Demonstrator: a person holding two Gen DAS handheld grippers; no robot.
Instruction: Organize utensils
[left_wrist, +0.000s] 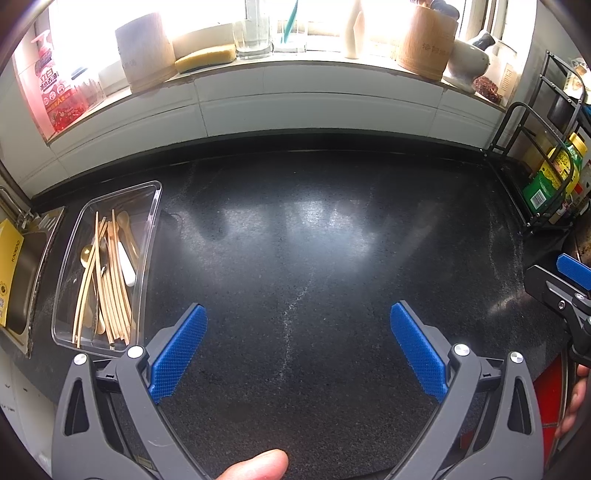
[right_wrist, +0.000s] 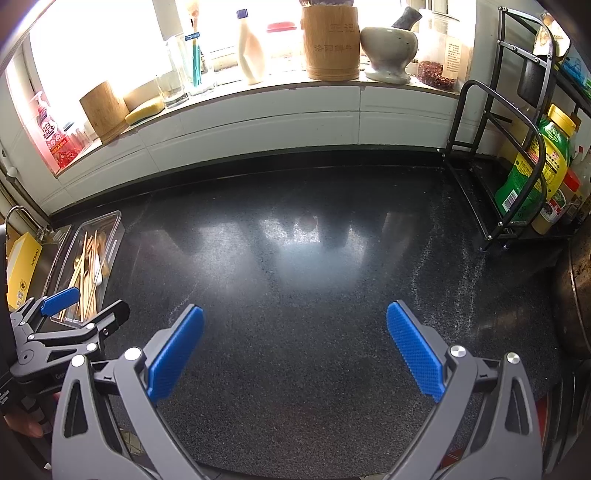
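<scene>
1. I am holding my left gripper (left_wrist: 298, 316) low over the dark countertop (left_wrist: 314, 236), its blue pads spread wide apart and gripping nothing; only bare stone is showing between them.

2. I am holding my right gripper (right_wrist: 294, 320) beside it in the same way, pads wide apart and empty, also above bare stone.

3. I am seeing the utensils in one place only: the clear plastic tray (left_wrist: 146, 266) at the left end of the countertop, just beside the sink (left_wrist: 26, 280). Inside it the wooden chopsticks (left_wrist: 110, 295) are lying roughly lengthwise, together with a gold spoon (left_wrist: 86, 254), a white-handled piece (left_wrist: 125, 266) and a pale wooden spoon (left_wrist: 127, 225).

4. I am finding no loose utensil anywhere else on the countertop in either view, so I am judging the gathering part to be finished or very nearly so.

5. I am noticing that the pieces in the tray are crossing one another a little rather than lying sorted by kind; whether the task is asking for that further sorting, I cannot tell.

6. I am judging that, if anything is left, it is tidying inside the tray, which is sitting near my left gripper and well apart from my right.
</scene>
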